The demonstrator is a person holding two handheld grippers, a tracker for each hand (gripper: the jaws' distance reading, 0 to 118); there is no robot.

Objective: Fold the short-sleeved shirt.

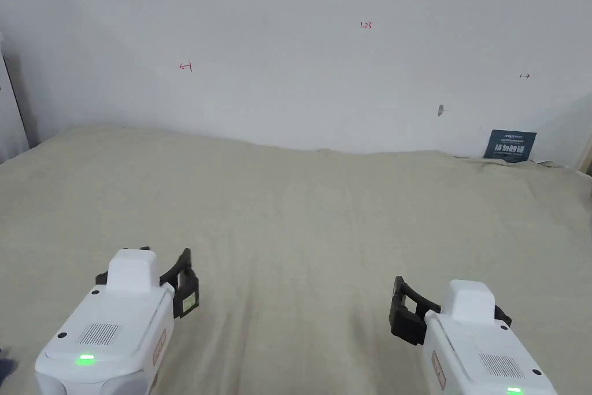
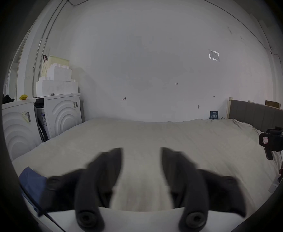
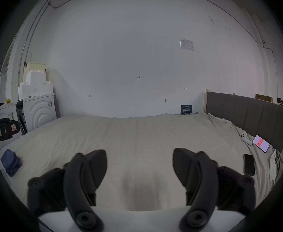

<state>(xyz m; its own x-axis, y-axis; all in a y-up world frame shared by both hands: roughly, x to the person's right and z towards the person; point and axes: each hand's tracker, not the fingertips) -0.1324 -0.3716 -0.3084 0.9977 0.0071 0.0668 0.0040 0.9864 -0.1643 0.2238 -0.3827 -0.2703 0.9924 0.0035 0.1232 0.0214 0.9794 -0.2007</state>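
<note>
Over the bare bed sheet [image 1: 300,211]: left gripper [image 2: 141,152] and right gripper [image 3: 140,153] hover, jaws apart, empty. Blue shirt [image 3: 10,162] lies crumpled at the left edge. Nothing started; next move is probably fetching and spreading it.

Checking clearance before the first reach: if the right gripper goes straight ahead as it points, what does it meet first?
Probably nothing near: the right gripper, open, faces bare bed sheet, then the wall. Depth is unclear.
</note>
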